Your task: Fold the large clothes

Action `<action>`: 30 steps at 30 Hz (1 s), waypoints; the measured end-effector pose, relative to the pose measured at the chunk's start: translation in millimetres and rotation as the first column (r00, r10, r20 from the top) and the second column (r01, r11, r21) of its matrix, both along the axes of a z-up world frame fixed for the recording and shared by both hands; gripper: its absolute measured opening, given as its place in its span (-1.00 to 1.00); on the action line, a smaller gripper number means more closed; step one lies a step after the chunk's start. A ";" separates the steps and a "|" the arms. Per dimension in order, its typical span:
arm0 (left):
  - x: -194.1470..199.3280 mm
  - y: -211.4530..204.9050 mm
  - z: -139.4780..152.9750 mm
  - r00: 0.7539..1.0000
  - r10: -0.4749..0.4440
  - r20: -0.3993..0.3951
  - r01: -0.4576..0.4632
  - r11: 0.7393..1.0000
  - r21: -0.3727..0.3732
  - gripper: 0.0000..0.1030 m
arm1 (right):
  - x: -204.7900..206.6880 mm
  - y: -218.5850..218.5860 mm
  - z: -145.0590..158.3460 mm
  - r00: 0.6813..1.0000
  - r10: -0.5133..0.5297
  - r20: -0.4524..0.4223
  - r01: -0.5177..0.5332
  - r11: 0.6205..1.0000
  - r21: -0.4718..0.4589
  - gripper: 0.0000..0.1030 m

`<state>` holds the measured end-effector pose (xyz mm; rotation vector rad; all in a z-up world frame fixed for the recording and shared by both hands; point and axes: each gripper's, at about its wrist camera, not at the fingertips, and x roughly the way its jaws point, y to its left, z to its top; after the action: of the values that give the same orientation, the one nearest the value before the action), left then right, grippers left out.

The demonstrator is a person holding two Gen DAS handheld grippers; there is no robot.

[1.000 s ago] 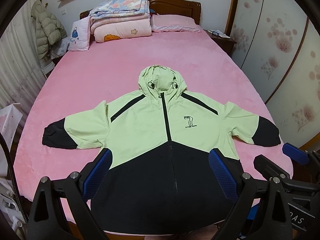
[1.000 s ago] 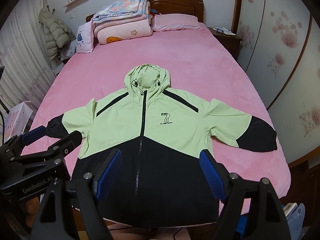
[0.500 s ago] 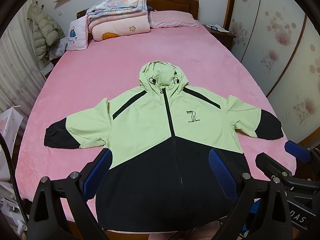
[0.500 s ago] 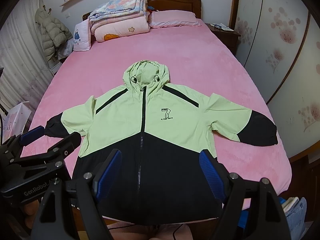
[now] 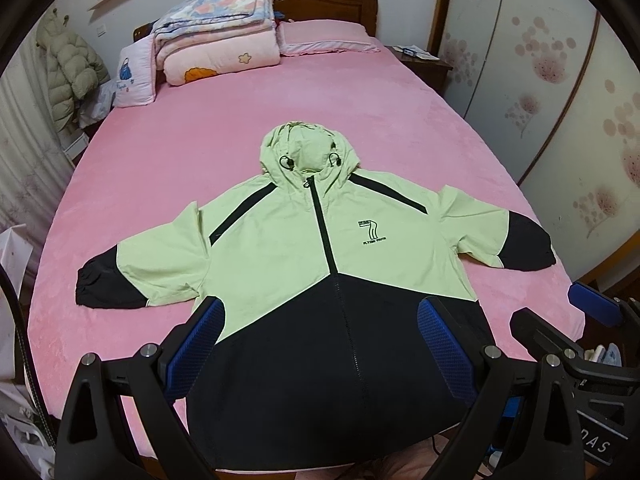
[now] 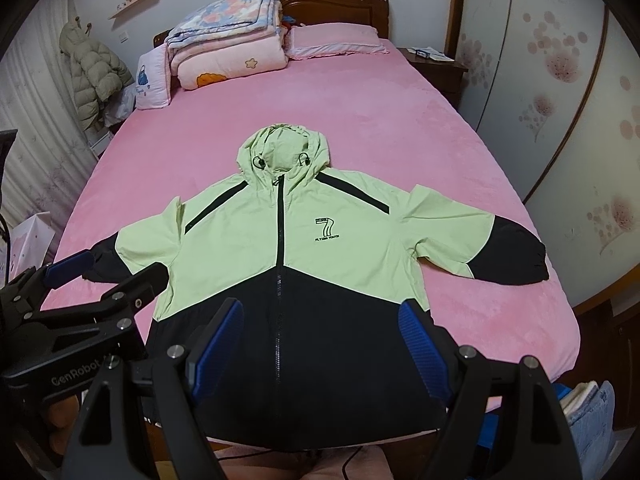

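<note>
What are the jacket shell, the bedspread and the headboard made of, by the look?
Jacket: thin woven synthetic, probably nylon or polyester; matte with a faint sheen and crisp fine creases.
Bedspread: plush fleece or velvet-like pile; soft mottled shading, no visible weave.
Headboard: wood, reddish-brown and glossy, likely varnished; highlights run along the carved top edge.

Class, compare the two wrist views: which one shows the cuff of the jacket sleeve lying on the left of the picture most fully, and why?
The left wrist view: the black cuff lies uncovered on the pink bedsheet. In the right wrist view the left gripper overlaps that cuff, leaving only part of it visible.
</note>
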<state>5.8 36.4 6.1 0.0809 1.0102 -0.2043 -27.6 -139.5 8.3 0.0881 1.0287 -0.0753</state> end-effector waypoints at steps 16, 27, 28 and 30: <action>6.9 -13.4 5.2 0.998 -0.057 0.024 0.057 0.998 0.000 0.87 | -1.1 -15.9 6.8 0.997 -0.075 0.028 0.075 0.997 0.011 0.57; 10.9 -37.4 7.8 0.995 -0.078 0.059 0.079 0.997 -0.011 0.87 | -2.0 -37.0 4.7 0.994 -0.104 0.031 0.103 0.994 0.024 0.57; 12.0 -42.7 9.4 0.995 -0.080 0.066 0.081 0.997 -0.011 0.87 | -1.5 -42.1 4.8 0.993 -0.109 0.034 0.108 0.994 0.031 0.57; 14.1 -51.0 12.1 0.994 -0.080 0.080 0.081 0.997 -0.011 0.87 | 0.4 -52.8 4.7 0.993 -0.115 0.040 0.114 0.993 0.041 0.57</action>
<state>19.9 -14.7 18.2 0.1156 0.9266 -0.2799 -27.2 -192.3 13.0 0.1833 0.9827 -0.1572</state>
